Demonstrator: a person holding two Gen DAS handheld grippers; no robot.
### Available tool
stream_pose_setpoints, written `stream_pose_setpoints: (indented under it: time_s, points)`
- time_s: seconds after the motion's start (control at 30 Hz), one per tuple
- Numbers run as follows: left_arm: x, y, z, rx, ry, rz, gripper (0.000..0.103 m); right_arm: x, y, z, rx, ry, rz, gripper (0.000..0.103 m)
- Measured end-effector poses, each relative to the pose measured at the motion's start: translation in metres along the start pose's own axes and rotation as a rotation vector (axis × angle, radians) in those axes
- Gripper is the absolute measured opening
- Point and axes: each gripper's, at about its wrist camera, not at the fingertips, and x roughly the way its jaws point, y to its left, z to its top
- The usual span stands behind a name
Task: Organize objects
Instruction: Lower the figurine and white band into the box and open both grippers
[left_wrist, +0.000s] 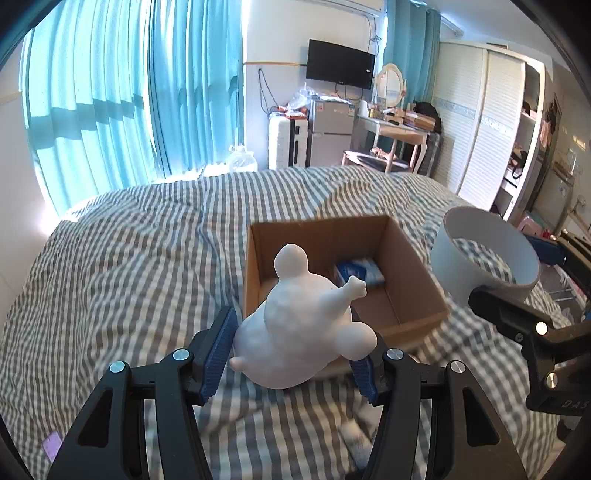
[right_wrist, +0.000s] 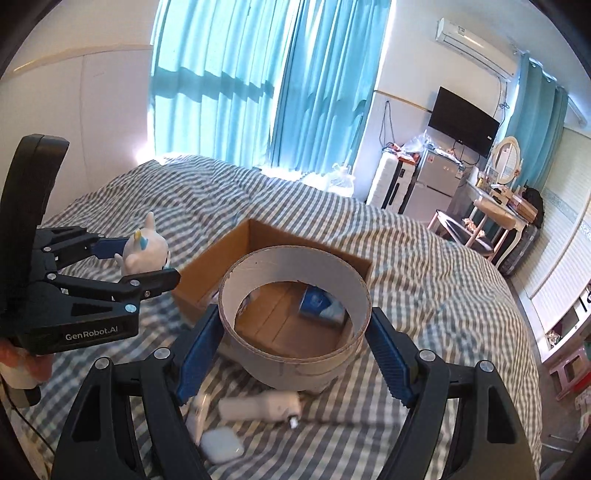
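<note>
My left gripper (left_wrist: 295, 347) is shut on a white plush toy (left_wrist: 301, 325) and holds it above the bed, just before the near edge of an open cardboard box (left_wrist: 421, 295). The toy (right_wrist: 146, 249) and the left gripper (right_wrist: 147, 262) also show in the right wrist view. My right gripper (right_wrist: 295, 339) is shut on a wide white tape roll (right_wrist: 295, 369), held over the box's near side (right_wrist: 207, 273). The roll (left_wrist: 484, 254) also shows right of the box in the left wrist view. A blue packet (left_wrist: 358, 271) lies inside the box.
The box rests on a grey-and-white checked bedspread (left_wrist: 129, 258). Small white items lie on the bed below my right gripper: a white device (right_wrist: 262, 406) and a white case (right_wrist: 221, 446). Blue curtains, a fridge, a desk and a wardrobe stand beyond the bed.
</note>
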Motion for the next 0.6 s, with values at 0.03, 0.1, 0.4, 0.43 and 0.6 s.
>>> stream_pose_setpoints:
  time_s: [0.03, 0.1, 0.4, 0.43, 0.6]
  points:
    - [0.003, 0.001, 0.007, 0.003, -0.003, 0.003, 0.059, 0.004, -0.003, 0.006, 0.001, 0.001, 0.005, 0.077]
    - [0.01, 0.002, 0.019, 0.01, -0.011, 0.009, 0.059, 0.015, -0.008, 0.017, -0.002, 0.003, 0.007, 0.077]
    - [0.067, 0.003, 0.056, 0.035, 0.027, 0.025, 0.059, 0.085, -0.035, 0.045, 0.03, 0.054, 0.024, 0.077]
    - [0.077, 0.003, 0.058, 0.044, 0.041, 0.027, 0.059, 0.097, -0.039, 0.047, 0.034, 0.066, 0.028, 0.077]
    - [0.113, -0.003, 0.059, 0.078, 0.088, 0.021, 0.059, 0.138, -0.051, 0.048, 0.046, 0.112, 0.047, 0.077]
